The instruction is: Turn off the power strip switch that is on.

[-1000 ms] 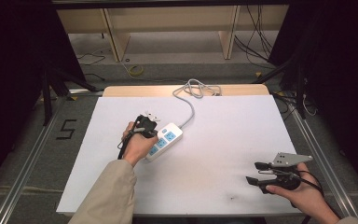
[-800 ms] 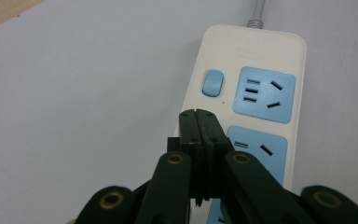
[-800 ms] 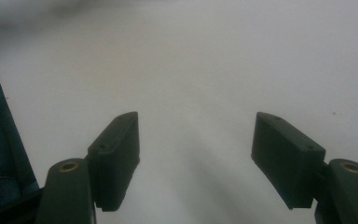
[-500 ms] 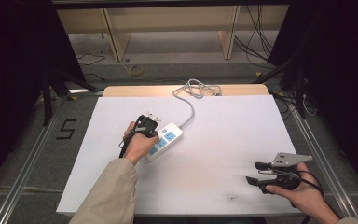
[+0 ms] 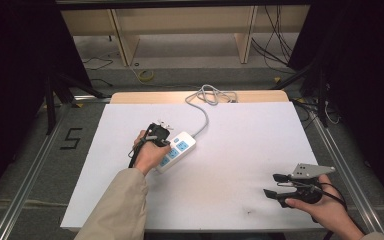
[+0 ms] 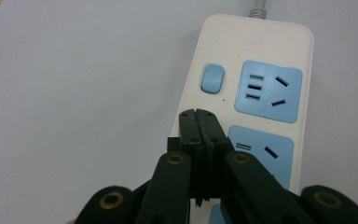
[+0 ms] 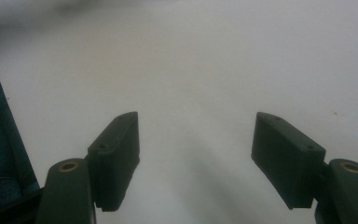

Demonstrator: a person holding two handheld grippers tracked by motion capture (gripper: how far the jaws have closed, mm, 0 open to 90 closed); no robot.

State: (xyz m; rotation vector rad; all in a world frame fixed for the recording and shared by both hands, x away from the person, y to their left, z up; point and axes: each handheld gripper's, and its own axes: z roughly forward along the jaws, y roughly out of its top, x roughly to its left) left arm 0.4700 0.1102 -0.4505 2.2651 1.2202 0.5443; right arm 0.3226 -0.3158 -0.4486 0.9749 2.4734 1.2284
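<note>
A white power strip (image 5: 181,146) with blue sockets and a blue switch (image 6: 213,78) lies left of the table's middle. Its grey cable (image 5: 200,115) runs to the back edge and ends in a coil. My left gripper (image 5: 160,135) points down at the strip's left side. In the left gripper view (image 6: 198,117) its jaws are pressed together with nothing between them, their tips just below the switch at the strip's (image 6: 270,56) left rim. My right gripper (image 5: 272,184) rests at the front right in a hand, open. In the right gripper view (image 7: 196,140) only bare white table lies between its jaws.
A white board covers the table (image 5: 260,135), with a strip of wood showing along the back edge (image 5: 145,97). Metal rails run along both sides. A "5" is marked on the floor (image 5: 71,138) at the left. Shelving and cables lie beyond the table.
</note>
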